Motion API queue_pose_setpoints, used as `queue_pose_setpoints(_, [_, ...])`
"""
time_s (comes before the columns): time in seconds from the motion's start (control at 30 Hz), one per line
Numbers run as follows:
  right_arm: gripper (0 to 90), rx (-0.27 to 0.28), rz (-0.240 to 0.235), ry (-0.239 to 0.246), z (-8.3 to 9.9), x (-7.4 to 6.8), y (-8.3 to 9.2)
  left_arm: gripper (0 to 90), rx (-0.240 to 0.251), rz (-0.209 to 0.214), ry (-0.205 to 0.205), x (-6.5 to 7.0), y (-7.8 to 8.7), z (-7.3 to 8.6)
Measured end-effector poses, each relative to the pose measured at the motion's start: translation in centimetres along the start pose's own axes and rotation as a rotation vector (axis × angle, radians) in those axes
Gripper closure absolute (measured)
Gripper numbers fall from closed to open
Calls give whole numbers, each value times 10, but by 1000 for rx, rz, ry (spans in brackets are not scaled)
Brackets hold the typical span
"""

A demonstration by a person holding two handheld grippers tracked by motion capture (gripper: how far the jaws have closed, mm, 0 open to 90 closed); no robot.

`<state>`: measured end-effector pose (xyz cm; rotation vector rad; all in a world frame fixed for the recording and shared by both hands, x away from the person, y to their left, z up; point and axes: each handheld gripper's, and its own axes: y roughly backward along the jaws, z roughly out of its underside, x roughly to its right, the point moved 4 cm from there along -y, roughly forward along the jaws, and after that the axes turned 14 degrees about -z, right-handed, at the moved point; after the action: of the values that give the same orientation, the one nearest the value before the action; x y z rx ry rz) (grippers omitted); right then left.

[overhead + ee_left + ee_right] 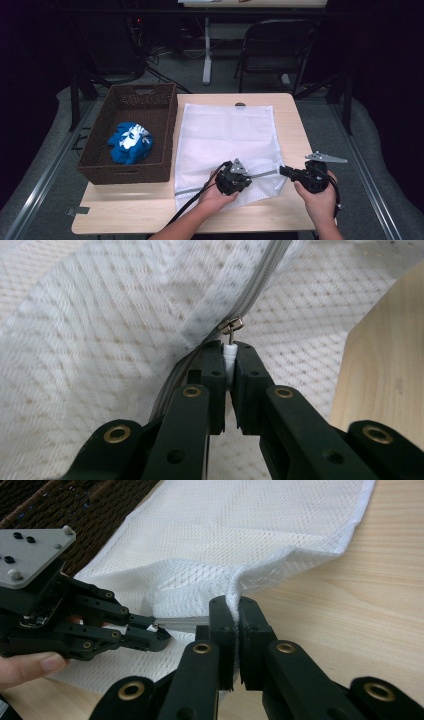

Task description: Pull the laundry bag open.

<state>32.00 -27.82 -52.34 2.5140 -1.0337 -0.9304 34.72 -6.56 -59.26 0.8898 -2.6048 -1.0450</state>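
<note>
A white mesh laundry bag [225, 135] lies flat on the wooden table, its grey zipper [263, 174] running along the near end. My left gripper [248, 175] is shut on the white zipper pull [229, 352], just below the metal slider [233, 325]. At the bag's near right corner my right gripper [282, 171] is shut on a pinch of the mesh edge [234, 599], which bunches up between its jaws. In the right gripper view the left gripper [161, 634] sits a short way to the left along the zipper. The bag [240, 535] spreads away beyond both.
A dark brown wicker basket [165, 120] stands left of the bag and holds a crumpled blue and white cloth [131, 142]. Bare table [295, 130] runs along the bag's right side. A folding chair [272, 50] stands beyond the table's far edge.
</note>
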Motion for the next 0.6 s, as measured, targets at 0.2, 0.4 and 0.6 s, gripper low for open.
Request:
queue_pose_setpoints(0.2, [866,9,7,1,0,3,3,856,-15,-14,-3,-4,5,3])
queue_pose_setpoints(0.4, [867,19,12,-3,-1,4,5,858,-21,-23,-3,-8,9,7])
queue_pose_setpoints(0.6, [867,25,11,-9,-1,5,5,859,-22,-25,1,-10,14,11])
